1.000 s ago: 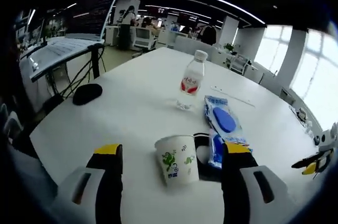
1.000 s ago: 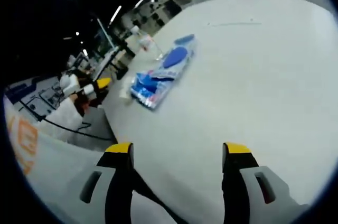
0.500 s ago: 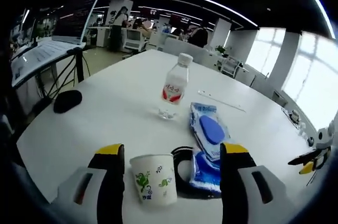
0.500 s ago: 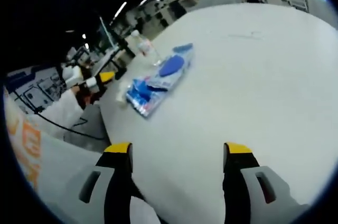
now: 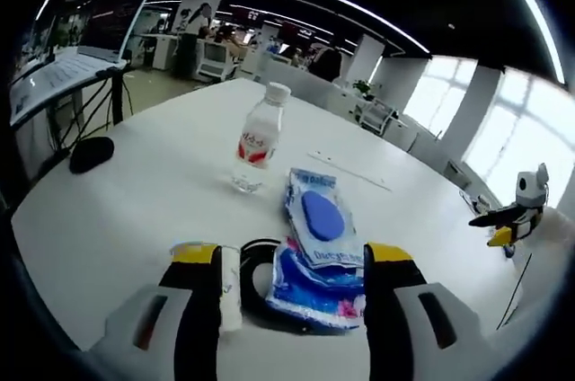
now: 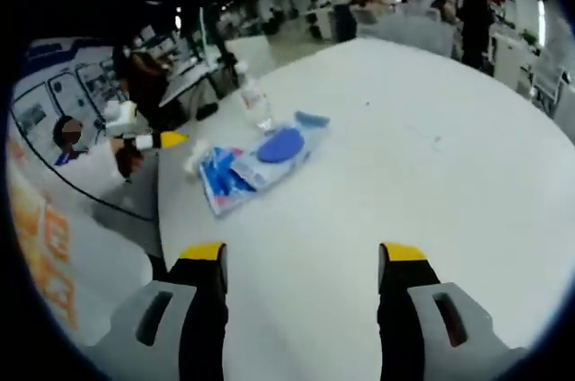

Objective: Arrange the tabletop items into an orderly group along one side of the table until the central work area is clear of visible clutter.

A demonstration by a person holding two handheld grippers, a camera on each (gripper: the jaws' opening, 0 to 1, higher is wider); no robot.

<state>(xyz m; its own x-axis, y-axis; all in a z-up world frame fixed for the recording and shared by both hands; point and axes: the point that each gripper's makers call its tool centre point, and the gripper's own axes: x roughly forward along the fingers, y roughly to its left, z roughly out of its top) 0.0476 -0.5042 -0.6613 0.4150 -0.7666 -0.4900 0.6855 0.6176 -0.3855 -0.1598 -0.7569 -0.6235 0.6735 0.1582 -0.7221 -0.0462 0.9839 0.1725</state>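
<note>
Hiding behind the left gripper point(image 5: 286, 266), whose fingers stand spread, the paper cup point(image 5: 230, 287) shows just a sliver; blue packets point(image 5: 316, 242) cover a dark ring point(image 5: 255, 266). Bottle point(image 5: 255, 140) upright on the desk point(image 5: 135, 192). Right gripper point(image 6: 304, 264) released, grasping nothing.

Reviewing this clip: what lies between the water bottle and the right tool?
In the right gripper view, blue packets lie just before the water bottle; from there to the right tool the table is bare.

Clear plastic water bottle with red label point(image 5: 256, 142) upright; two overlapping blue wipe packets point(image 5: 316, 242) flat beside it; white paper cup point(image 5: 228, 287) nearby.
</note>
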